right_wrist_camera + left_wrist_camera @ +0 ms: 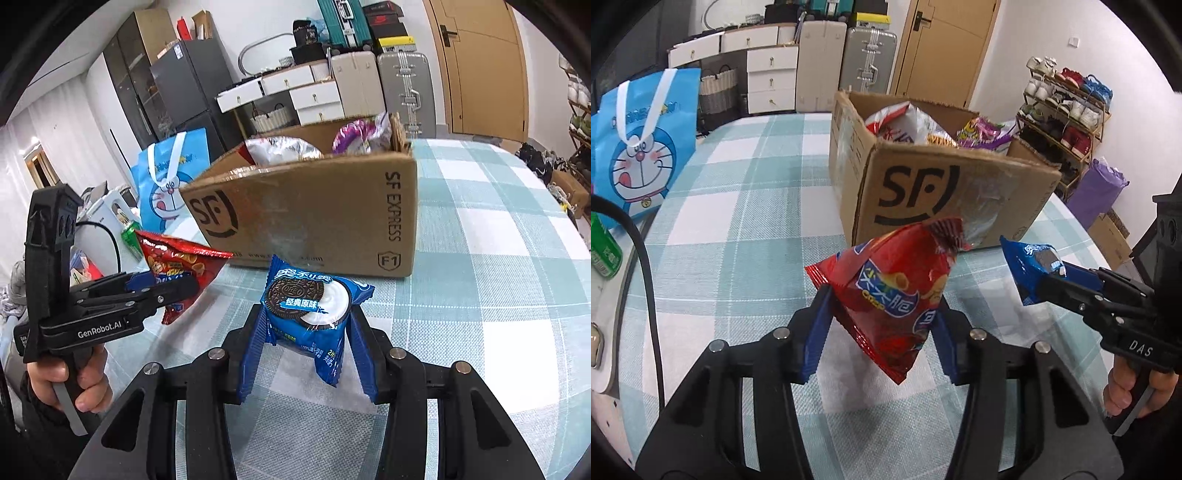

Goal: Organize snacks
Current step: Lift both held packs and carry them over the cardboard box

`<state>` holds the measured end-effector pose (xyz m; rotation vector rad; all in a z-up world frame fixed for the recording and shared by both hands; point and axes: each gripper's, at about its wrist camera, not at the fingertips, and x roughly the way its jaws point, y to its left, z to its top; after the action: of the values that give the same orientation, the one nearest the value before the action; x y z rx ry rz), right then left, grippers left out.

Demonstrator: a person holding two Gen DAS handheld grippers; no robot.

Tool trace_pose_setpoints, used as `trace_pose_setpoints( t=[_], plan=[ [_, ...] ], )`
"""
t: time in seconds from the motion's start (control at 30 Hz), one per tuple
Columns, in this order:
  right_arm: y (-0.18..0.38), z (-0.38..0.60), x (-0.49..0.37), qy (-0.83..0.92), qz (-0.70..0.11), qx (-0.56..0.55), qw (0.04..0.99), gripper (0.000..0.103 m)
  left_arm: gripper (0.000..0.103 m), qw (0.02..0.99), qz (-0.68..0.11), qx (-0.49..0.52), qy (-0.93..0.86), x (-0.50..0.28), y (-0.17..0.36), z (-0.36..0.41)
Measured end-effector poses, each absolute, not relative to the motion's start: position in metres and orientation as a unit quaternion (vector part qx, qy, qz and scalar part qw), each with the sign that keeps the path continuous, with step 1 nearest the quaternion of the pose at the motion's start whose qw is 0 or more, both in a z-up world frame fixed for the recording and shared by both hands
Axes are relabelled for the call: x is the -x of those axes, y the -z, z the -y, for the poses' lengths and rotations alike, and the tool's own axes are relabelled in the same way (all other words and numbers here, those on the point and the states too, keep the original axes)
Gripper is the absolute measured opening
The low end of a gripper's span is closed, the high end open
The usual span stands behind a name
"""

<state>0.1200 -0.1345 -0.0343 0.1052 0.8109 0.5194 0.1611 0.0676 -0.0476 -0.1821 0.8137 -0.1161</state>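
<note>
Done: box [945, 184] already holds several snack bags.
Left gripper [882, 317]: clamped on red chip bag [890, 291] — lifted.
Right gripper [306, 332]: clamped on blue cookie pack [314, 306] — both left to box.

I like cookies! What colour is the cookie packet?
Blue, on the Oreo packet; the right wrist view shows it best.

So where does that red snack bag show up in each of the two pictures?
Left wrist view: the red snack bag sits centre, clamped in the left tool, just in front of the cardboard box.
Right wrist view: it is at the left edge, sticking out of that same tool, held by a hand.
Shared landmark: the cardboard box with the SF logo.
</note>
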Motion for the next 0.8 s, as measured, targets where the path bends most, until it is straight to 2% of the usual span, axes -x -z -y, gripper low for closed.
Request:
trace_pose_setpoints(
  t=[0.8],
  plan=[
    [-0.038, 0.152, -0.117, -0.256, -0.308, -0.077, 0.913, 0.045, 0.048, 0.94, -0.32, 0.118, 0.03, -0.14, -0.043, -0.076]
  ],
)
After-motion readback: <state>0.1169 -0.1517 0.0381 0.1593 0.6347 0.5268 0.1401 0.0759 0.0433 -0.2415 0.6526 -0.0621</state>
